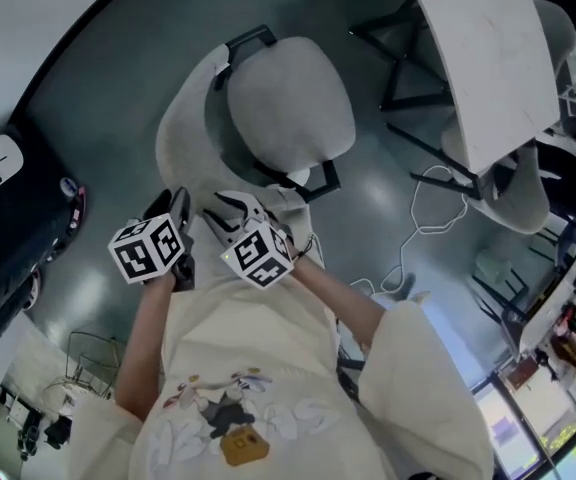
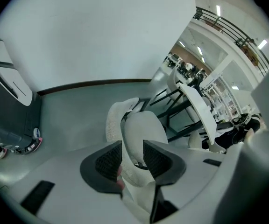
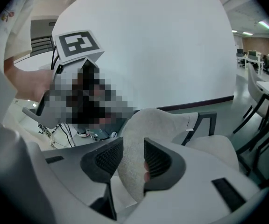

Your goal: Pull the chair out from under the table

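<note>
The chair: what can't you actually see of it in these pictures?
1. Legs: in the head view the chair is seen from above and covers them.
2. Gripped edge of the backrest: the fingers of the left gripper and right gripper cover it in both gripper views; in the head view the marker cubes do.
3. Seat: in the right gripper view that gripper's body hides part of it.

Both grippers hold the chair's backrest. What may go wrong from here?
1. The left gripper and right gripper pinch only the soft rim of the chair back; they may slip off.
2. A white cable lies loose on the floor nearby; a chair leg or foot may catch it.
</note>
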The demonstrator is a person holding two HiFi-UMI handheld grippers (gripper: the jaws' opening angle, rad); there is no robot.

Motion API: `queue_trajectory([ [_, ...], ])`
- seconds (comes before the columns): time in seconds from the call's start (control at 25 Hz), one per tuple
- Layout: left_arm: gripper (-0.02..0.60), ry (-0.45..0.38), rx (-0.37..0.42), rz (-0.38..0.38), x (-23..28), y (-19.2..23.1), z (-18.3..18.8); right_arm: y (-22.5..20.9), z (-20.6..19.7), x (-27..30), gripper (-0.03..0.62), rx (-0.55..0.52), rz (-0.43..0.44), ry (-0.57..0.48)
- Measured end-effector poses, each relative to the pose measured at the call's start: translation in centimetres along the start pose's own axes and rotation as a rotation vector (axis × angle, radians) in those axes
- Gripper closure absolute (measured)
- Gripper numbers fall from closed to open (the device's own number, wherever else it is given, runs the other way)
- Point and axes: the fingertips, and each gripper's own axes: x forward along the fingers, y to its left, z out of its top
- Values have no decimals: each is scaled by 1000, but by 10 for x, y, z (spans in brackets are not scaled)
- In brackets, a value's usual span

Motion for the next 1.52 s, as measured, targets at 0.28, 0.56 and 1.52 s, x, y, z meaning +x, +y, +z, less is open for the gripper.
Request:
queue_trajectory([
  [0.28, 456, -63, 72, -91, -34, -58, 15, -15, 35, -55, 495, 57, -92, -90],
  [0.56, 459, -112, 191, -219, -58, -115, 27, -42, 58, -112, 539, 72, -209, -181],
  [1.52, 572, -408, 490, -373, -122, -279, 51, -89, 132, -287, 573, 107, -424, -528],
])
